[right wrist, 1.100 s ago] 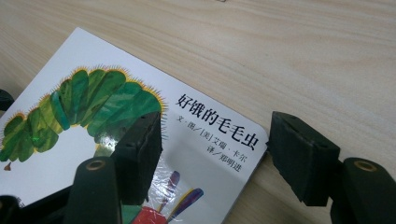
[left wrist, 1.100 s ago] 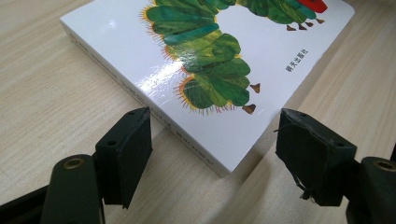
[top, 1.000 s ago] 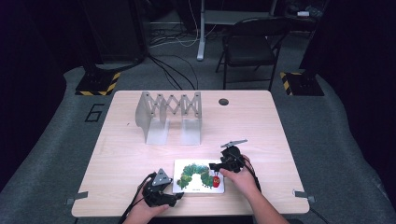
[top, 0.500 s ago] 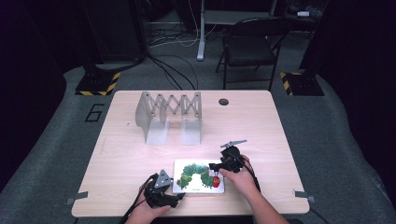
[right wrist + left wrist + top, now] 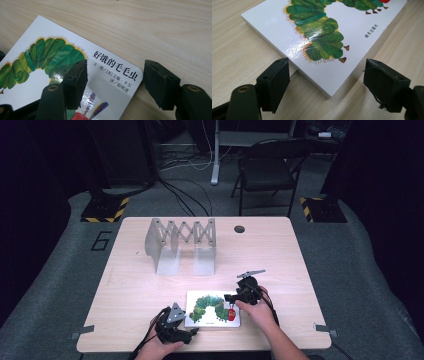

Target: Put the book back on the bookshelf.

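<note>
White book (image 5: 352, 42) with green caterpillar lying flat on wooden table (image 5: 239, 47); corner pointing between open jaws of left gripper (image 5: 327, 85), just been opening, untouched.

book (image 5: 212, 309): white, green caterpillar (red head) | table (image 5: 280, 250): pale wood

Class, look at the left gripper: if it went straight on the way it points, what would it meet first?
Most likely the near corner of the caterpillar book, which lies flat just ahead between the open jaws of the left gripper.

The right claw (image 5: 113, 83) hides part of the book's (image 5: 50, 65) cover.
</note>
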### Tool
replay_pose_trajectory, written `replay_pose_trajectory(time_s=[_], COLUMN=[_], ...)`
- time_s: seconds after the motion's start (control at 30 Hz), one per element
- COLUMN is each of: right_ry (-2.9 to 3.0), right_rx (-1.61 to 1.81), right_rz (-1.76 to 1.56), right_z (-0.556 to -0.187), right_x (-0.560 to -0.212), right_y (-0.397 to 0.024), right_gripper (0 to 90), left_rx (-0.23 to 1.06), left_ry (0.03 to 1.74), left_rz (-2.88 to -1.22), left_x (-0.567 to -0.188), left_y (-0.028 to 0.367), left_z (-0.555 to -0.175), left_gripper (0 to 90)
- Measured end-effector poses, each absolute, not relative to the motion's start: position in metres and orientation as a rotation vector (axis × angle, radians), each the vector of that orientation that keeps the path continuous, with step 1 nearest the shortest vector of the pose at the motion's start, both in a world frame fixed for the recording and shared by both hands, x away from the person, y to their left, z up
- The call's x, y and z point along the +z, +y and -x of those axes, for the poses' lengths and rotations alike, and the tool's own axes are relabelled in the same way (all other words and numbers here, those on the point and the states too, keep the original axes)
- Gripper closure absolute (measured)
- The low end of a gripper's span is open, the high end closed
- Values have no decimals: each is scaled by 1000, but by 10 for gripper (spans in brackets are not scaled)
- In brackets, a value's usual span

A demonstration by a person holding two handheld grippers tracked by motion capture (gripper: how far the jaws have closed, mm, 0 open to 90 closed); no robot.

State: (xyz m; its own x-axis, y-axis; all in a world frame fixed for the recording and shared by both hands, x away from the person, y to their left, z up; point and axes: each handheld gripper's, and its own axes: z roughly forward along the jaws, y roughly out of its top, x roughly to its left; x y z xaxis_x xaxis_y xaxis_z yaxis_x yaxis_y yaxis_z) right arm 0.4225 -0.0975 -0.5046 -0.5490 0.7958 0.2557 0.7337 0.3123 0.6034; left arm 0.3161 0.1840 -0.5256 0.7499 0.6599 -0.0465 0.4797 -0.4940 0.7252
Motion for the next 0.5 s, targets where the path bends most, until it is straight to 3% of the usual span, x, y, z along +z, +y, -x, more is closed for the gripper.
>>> replay_pose_trajectory(time_s=[0.5], right_ry=[2449], right_rx=[1097], right_rz=[-1475], right_z=[-420], right_x=[-496], right_y=[-100], right_gripper=[375], left_rx=[325], left_ry=[855], left_rz=[-2195], left_x=[-526], left_y=[182], left_z=[-314], left_gripper=[188])
